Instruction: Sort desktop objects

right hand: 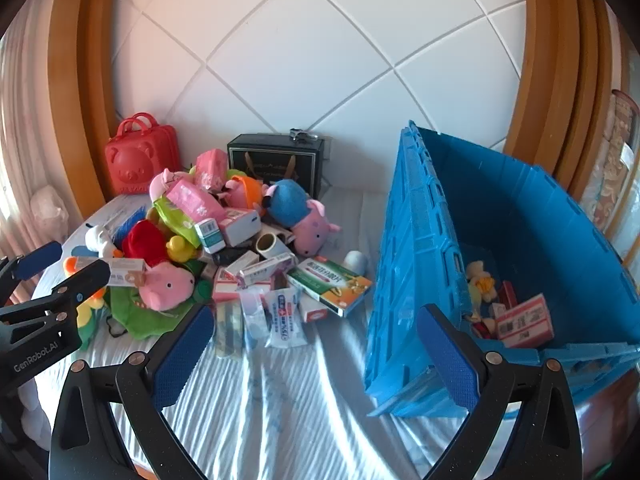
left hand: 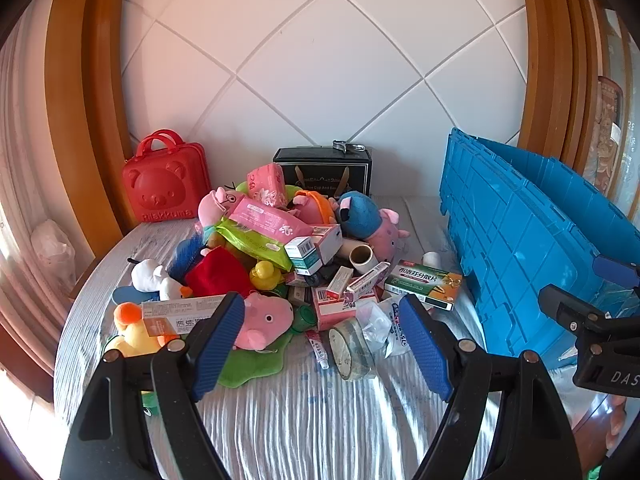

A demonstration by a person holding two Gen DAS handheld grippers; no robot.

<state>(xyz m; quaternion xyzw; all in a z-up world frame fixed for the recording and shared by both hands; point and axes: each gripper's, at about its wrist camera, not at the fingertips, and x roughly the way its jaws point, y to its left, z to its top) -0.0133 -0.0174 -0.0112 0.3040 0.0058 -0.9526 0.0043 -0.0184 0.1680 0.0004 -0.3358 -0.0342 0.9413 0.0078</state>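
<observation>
Your left gripper (left hand: 322, 344) sits low in the left wrist view with its blue pads spread wide and nothing between them; the pile of toys and boxes (left hand: 288, 264) lies just beyond the tips, filling the middle of the frame on the striped white cloth (left hand: 312, 420). A pink pig toy (left hand: 266, 318) on a green plush lies just beside your left pad, and a roll of clear tape (left hand: 352, 348) stands on edge nearer your right pad. Your right gripper (right hand: 316, 354) is likewise spread wide and empty, with the pile in the centre-left of its view and the blue crate (right hand: 416, 264) at the right, its near wall just behind the right pad. The pile is a loose jumble: a yellow duck (left hand: 264, 274), a green and white medicine box (left hand: 424, 284) at its right edge, and pink tissue packs (left hand: 268, 220) on top. Inside the crate, at lower right, lie a few things, one seemingly a pink box (right hand: 524, 322), though the view there is cramped. A red bear case (left hand: 166, 184) stands against the wall at upper left.
</observation>
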